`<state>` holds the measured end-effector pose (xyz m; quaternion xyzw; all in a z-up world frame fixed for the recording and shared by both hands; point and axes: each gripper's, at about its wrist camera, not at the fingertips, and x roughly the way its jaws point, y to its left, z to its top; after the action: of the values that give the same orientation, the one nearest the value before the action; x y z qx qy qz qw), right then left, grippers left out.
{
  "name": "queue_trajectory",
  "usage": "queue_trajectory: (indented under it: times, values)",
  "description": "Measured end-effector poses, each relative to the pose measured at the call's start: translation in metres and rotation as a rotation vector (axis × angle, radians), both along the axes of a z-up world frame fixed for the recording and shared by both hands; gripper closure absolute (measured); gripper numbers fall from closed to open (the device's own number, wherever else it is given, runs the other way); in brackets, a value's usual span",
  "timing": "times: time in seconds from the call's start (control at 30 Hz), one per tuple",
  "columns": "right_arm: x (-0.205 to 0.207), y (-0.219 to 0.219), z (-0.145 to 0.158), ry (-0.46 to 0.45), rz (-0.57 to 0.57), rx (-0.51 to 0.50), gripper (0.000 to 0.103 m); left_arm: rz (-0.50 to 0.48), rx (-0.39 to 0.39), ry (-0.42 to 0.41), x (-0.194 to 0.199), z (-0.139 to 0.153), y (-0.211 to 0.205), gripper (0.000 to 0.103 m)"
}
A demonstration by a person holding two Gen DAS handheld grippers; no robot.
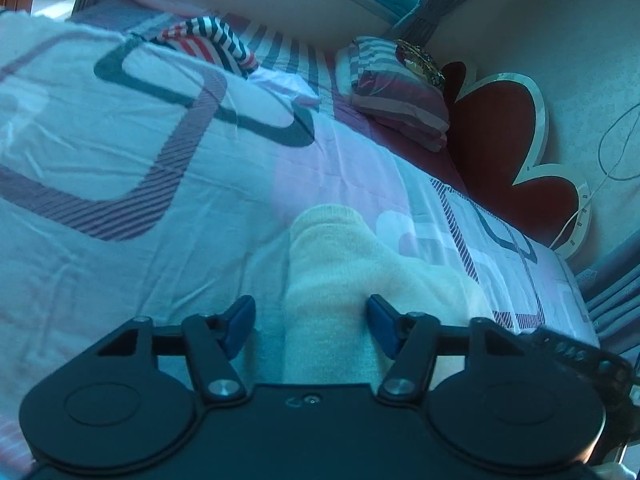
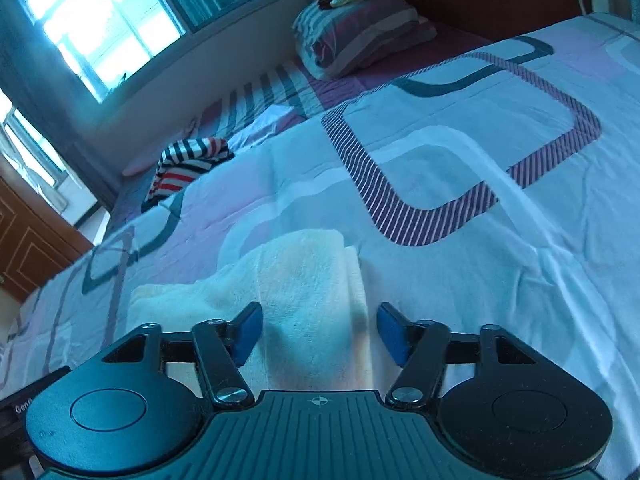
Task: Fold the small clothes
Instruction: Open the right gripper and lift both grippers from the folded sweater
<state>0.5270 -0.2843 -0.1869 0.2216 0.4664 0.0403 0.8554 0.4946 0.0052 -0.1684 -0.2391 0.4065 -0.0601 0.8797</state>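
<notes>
Two tools in my view, both with jaws apart and nothing clamped. Left tool (image 1: 311,326): the folded cream garment (image 1: 340,264) lies between its blue pads, untouched. Right tool (image 2: 320,332): same garment (image 2: 304,280), pads clear on either side. The garment rests flat on the bed's patterned quilt (image 1: 120,140). No containers that I can see. Striped garment (image 1: 212,40) lies far off near the wall side; folded bedding (image 1: 400,92) sits by the red headboard (image 1: 492,136). Open quilt surrounds the cream garment.
</notes>
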Motion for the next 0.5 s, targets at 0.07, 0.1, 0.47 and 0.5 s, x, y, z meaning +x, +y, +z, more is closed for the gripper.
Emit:
queue_trajectory:
  times: [0.07, 0.1, 0.47, 0.5]
  values:
    - [-0.003, 0.005, -0.002, -0.015, 0.008, -0.034, 0.082, -0.012, 0.028, -0.016, -0.001, -0.003, -0.004, 0.05]
    - [-0.006, 0.008, -0.002, -0.032, 0.012, -0.072, 0.085, -0.016, 0.043, -0.025, -0.001, -0.004, -0.007, 0.05]
    - [-0.01, 0.009, 0.012, -0.107, -0.004, -0.156, 0.083, -0.018, 0.112, -0.051, 0.007, 0.015, -0.019, 0.041]
    - [-0.009, 0.013, 0.015, -0.119, 0.008, -0.163, 0.081, -0.012, 0.1, -0.035, 0.011, 0.013, -0.019, 0.041]
